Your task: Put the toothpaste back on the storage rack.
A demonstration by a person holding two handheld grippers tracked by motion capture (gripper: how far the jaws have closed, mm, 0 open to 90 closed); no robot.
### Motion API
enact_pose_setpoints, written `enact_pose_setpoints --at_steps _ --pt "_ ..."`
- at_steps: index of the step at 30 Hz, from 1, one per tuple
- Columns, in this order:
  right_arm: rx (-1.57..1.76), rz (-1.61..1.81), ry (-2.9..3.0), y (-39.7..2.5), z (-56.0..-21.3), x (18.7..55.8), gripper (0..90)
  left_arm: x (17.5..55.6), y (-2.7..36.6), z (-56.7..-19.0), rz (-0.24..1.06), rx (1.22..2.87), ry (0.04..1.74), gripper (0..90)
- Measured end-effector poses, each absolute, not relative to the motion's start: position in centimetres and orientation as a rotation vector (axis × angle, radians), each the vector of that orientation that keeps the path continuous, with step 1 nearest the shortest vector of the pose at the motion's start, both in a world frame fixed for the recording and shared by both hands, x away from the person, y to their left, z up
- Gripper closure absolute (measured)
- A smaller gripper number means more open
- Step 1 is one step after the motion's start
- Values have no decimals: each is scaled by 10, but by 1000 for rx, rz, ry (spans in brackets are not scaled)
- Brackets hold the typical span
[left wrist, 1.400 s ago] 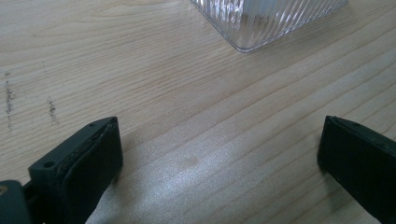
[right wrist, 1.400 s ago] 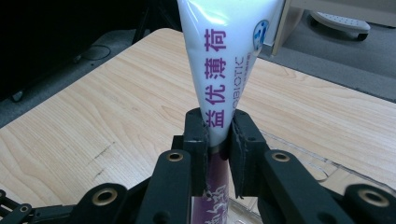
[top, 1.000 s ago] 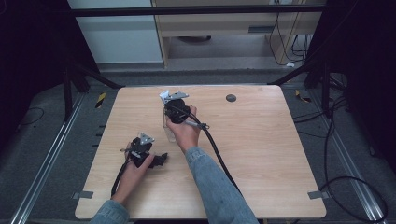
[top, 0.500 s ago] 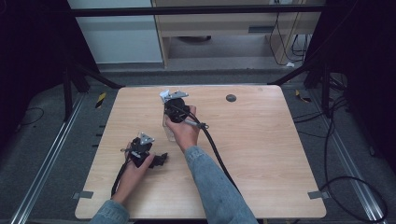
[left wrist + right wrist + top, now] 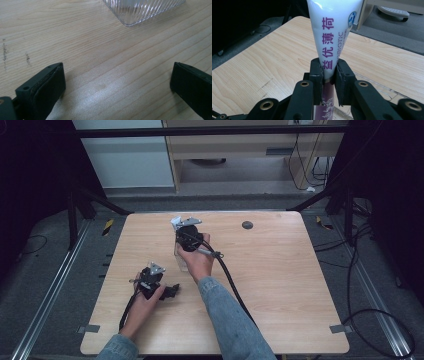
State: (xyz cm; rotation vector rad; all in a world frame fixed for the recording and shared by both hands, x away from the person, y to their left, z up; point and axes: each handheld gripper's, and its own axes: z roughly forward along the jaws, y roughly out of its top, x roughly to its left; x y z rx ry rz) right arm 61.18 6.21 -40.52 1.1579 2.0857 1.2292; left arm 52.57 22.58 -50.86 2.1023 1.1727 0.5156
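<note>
The right gripper (image 5: 329, 72) is clamped on a white tube (image 5: 334, 27). In the right gripper view both black jaws press against the tube's narrow lower part, and the tube widens upward past the top edge of the frame. Purple Chinese characters and the letters "BIOTIC" run along the tube's face. Below the jaws a purple section of the tube continues downward.

In the high view the right gripper (image 5: 186, 231) sits at the far centre-left of the wooden table (image 5: 280, 285), held by the person's right hand (image 5: 197, 260). The white end of the tube (image 5: 176, 221) projects at the gripper's far side. A clear ribbed container (image 5: 181, 254) stands on the table directly under and beside this hand; the lower end of the tube appears to sit at it, but whether it is inside cannot be determined.

The left gripper (image 5: 152, 281) rests low on the near-left part of the table, held by the left hand (image 5: 145, 301). In the left gripper view its jaws stand wide apart with bare wood between them; it grasps nothing. A rounded corner of the clear ribbed container (image 5: 142, 11) lies beyond the jaws, apart from them.

A black cable (image 5: 235, 287) trails from the right gripper toward the near edge. A small dark disc (image 5: 247, 225) lies on the far part of the table, well apart from both grippers.
</note>
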Motion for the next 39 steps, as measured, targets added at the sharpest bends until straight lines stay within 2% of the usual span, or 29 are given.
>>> enact_pose_setpoints --at_steps 39 --pt "1124 1226 2095 55 -399 608 679 526 226 -509 516 2102 1173 0"
